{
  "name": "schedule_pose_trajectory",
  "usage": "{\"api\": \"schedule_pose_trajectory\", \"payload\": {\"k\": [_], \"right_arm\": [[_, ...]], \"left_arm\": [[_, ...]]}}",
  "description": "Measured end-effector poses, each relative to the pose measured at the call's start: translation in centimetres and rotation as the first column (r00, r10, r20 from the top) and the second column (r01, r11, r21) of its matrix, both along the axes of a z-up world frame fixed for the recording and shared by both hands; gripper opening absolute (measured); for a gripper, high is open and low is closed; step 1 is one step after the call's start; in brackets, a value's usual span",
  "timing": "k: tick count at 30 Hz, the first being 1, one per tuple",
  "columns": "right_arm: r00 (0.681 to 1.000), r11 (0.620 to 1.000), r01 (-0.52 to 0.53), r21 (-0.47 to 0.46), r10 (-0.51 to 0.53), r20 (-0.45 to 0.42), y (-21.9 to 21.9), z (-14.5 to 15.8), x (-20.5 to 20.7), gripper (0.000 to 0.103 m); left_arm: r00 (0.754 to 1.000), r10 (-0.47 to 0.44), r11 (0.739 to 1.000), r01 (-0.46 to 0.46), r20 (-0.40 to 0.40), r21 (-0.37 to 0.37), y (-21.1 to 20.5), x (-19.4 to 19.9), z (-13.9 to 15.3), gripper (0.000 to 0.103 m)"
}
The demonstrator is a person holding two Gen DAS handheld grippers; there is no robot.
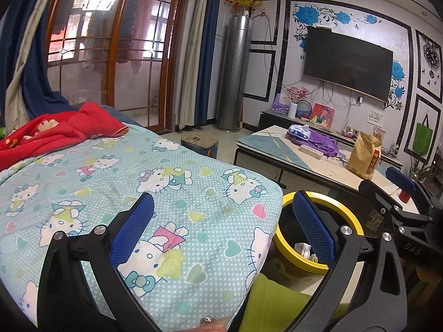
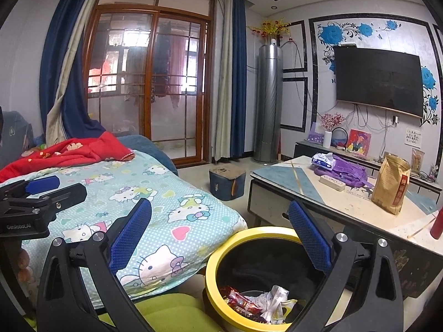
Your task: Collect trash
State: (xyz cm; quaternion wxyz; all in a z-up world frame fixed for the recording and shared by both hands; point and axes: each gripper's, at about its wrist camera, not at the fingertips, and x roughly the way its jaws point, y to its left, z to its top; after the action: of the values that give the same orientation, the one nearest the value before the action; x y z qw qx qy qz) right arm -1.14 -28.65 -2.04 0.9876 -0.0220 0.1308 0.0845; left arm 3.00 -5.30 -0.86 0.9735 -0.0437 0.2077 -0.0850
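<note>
A yellow-rimmed black trash bin (image 2: 221,251) stands on the floor between the bed and the low table; it also shows in the left wrist view (image 1: 351,215). Inside it lie crumpled white paper (image 2: 272,298) and a red snack wrapper (image 2: 241,303). My right gripper (image 2: 220,233) is open and empty, above the bin's near rim. My left gripper (image 1: 223,222) is open and empty over the bed's corner, left of the bin. The right gripper appears in the left wrist view (image 1: 398,193); the left gripper appears in the right wrist view (image 2: 41,191).
A bed with a Hello Kitty quilt (image 2: 155,202) and red blanket (image 2: 69,152) fills the left. A low table (image 2: 346,210) on the right holds a brown bag (image 2: 391,185), purple backpack (image 2: 346,173), tissue pack (image 2: 322,160), power strip (image 2: 332,182). A small stool (image 2: 227,184) stands beyond.
</note>
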Motion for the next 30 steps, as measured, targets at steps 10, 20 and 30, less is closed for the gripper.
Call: {"api": "schedule_pose_trajectory", "payload": {"k": [10, 20, 30], "right_arm": [[1.0, 1.0, 0.003, 0.006, -0.003, -0.006, -0.2, -0.14, 0.14, 0.097], [1.0, 1.0, 0.005, 0.005, -0.005, -0.006, -0.23, -0.12, 0.14, 0.097], [1.0, 1.0, 0.006, 0.005, -0.006, -0.008, -0.33, -0.14, 0.17, 0.097]], "left_arm": [[1.0, 0.008, 1.0, -0.008, 0.0, 0.007, 0.06, 0.0, 0.22, 0.092], [1.0, 0.009, 1.0, -0.009, 0.0, 0.007, 0.23, 0.14, 0.42, 0.092], [1.0, 0.007, 1.0, -0.007, 0.001, 0.006, 0.24, 0.12, 0.42, 0.092]]}}
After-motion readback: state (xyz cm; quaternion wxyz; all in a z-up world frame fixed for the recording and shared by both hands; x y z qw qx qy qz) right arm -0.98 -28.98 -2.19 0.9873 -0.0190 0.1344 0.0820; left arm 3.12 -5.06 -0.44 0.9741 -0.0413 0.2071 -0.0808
